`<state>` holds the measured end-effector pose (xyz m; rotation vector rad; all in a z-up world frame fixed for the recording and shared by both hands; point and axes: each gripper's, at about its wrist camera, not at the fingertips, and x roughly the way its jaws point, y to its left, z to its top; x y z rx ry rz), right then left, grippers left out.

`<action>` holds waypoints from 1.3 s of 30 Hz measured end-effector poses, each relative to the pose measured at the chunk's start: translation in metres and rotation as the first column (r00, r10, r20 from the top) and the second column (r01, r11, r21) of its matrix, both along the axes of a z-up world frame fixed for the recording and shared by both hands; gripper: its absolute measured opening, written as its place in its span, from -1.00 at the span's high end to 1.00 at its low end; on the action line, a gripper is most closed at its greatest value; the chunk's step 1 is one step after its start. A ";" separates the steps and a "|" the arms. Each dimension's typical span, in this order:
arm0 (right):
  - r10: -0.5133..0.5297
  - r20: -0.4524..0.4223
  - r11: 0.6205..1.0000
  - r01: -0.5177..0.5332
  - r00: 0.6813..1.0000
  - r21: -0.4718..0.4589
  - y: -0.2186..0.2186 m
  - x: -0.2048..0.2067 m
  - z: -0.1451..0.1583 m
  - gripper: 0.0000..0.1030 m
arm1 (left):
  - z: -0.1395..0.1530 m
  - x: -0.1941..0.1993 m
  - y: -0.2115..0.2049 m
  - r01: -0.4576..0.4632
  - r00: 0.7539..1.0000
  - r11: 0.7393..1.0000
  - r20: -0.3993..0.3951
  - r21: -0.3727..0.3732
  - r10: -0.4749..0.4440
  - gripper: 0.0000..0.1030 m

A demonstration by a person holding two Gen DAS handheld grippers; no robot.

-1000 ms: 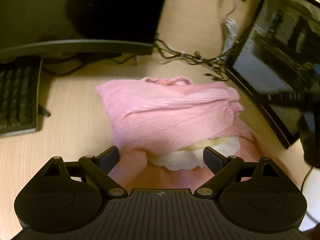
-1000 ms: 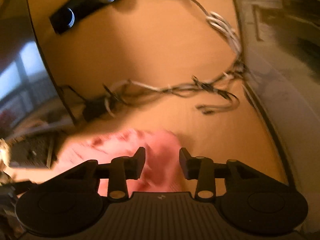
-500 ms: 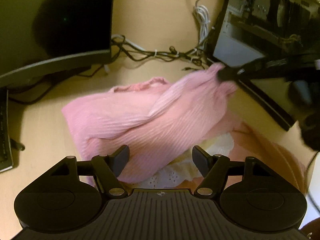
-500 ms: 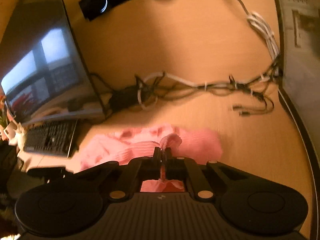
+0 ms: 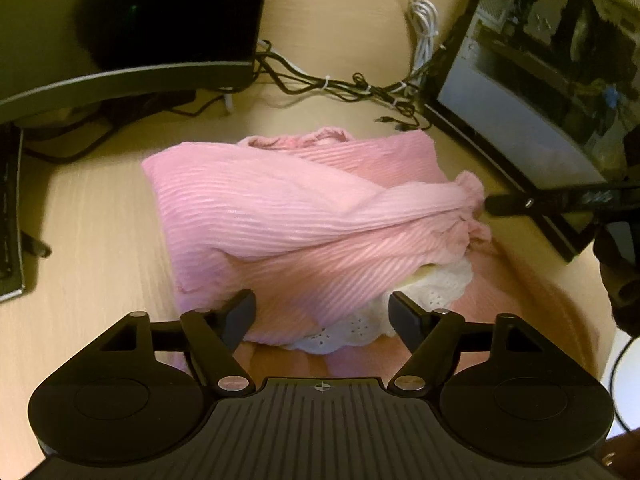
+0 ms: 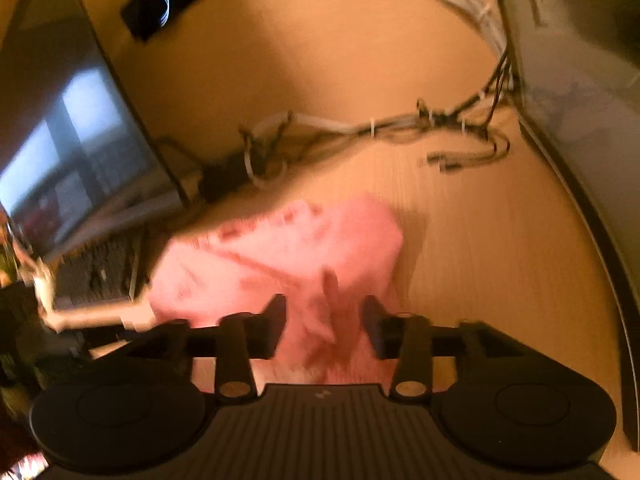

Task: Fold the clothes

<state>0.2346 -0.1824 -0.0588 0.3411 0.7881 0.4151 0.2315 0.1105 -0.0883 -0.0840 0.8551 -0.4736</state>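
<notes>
A pink ribbed garment lies bunched and partly folded on the wooden desk, one sleeve drawn across it to the right. White lace trim pokes out at its near edge. My left gripper hovers open over that near edge, fingers on either side of the cloth. In the left wrist view the right gripper's dark tip sits just beside the sleeve cuff. The blurred right wrist view shows my right gripper open, with the pink garment lying between and beyond its fingers.
A dark monitor stands at the back left with a keyboard beside it. Tangled cables run along the back of the desk. A glass-sided computer case closes off the right side.
Half a second ago my right gripper was shut on the sleeve cuff; it has since opened and the sleeve rests across the garment. My left gripper stays open near the hem.
</notes>
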 end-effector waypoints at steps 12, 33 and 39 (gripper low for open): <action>0.080 0.132 0.994 -0.069 0.988 -0.087 0.053 0.027 0.018 0.77 | 0.025 0.000 0.025 -0.074 0.997 0.969 -0.034 -0.237 0.068 -0.79; 0.088 0.145 0.991 -0.072 0.986 -0.112 0.051 0.033 0.010 -0.70 | 0.007 0.057 -0.009 -0.125 0.987 0.971 -0.123 -0.203 0.101 -0.89; 0.018 -0.025 0.998 -0.020 1.000 -0.056 0.051 0.045 -0.049 -0.86 | 0.007 0.055 -0.007 -0.116 0.988 0.972 -0.123 -0.205 0.092 -0.93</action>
